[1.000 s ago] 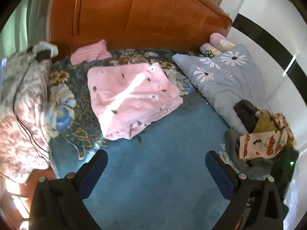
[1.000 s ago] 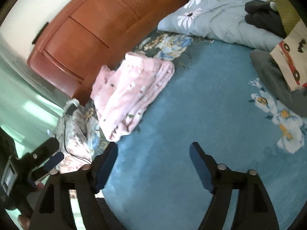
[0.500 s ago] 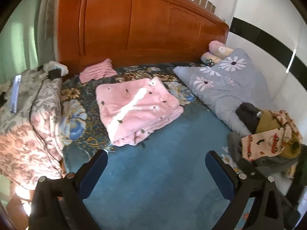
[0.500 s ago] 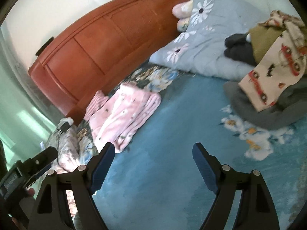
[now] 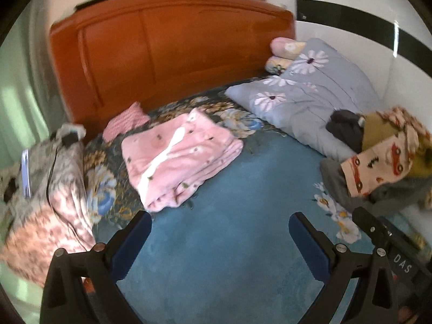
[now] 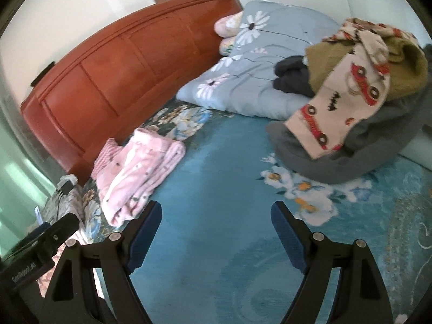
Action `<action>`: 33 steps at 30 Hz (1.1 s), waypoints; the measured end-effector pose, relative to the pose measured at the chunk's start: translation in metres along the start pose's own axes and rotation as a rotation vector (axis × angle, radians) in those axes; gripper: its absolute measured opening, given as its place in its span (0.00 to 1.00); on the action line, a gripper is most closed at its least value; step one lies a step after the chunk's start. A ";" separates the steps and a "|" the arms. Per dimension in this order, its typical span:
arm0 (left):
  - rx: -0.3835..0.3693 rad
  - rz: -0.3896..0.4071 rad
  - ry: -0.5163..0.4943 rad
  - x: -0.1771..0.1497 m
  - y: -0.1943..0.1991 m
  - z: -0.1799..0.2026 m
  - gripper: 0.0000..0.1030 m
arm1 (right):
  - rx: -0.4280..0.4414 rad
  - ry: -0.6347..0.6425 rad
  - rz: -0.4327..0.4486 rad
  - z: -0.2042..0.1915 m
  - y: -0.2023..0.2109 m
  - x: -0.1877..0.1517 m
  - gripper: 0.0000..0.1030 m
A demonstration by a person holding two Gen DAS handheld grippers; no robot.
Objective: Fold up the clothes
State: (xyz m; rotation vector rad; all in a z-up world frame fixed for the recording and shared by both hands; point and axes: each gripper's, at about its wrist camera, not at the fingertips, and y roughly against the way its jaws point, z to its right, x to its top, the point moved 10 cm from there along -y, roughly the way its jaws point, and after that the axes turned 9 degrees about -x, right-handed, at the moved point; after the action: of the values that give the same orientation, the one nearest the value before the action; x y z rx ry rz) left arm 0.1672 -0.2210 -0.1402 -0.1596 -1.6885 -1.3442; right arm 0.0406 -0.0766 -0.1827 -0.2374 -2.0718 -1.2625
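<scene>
Bed (image 5: pixel 229 256) carries one finished pink fold (image 5: pixel 178 159) near the headboard and an unfolded heap (image 6: pixel 351 102) w/ the car-print piece on top, far right. Both grippers, left gripper (image 5: pixel 220 239) and right gripper (image 6: pixel 216 229), hang wide and empty over bare blue cover, so I judge it's betw. garments; next calls for reaching to the heap and pinching one piece free.

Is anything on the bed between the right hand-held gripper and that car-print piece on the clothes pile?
Nothing visible. Bare blue bedspread lies between the open right hand-held gripper and the car-print garment, which drapes on top of the unfolded pile over a grey garment, nothing covering it.
</scene>
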 end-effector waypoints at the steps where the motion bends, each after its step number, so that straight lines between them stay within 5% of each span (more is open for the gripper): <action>1: 0.001 0.000 -0.010 0.001 -0.001 0.004 1.00 | -0.005 -0.004 -0.002 0.004 0.000 0.001 0.82; 6: -0.025 -0.022 -0.004 0.005 -0.012 0.014 1.00 | -0.019 -0.011 -0.026 0.016 -0.008 0.003 0.82; 10: 0.031 -0.013 -0.009 0.009 -0.021 -0.001 1.00 | -0.025 0.015 -0.042 0.010 -0.020 0.005 0.82; 23: 0.223 -0.037 0.262 -0.001 -0.053 -0.141 1.00 | 0.067 0.291 -0.129 -0.148 -0.096 -0.002 0.82; 33: 0.214 -0.107 0.322 -0.030 -0.078 -0.172 1.00 | 0.017 0.380 -0.227 -0.171 -0.129 -0.037 0.82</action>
State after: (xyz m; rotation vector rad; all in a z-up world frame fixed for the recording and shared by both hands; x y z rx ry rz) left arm 0.2354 -0.3795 -0.2229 0.2615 -1.5679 -1.1840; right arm 0.0851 -0.2792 -0.2485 0.2372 -1.8141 -1.3044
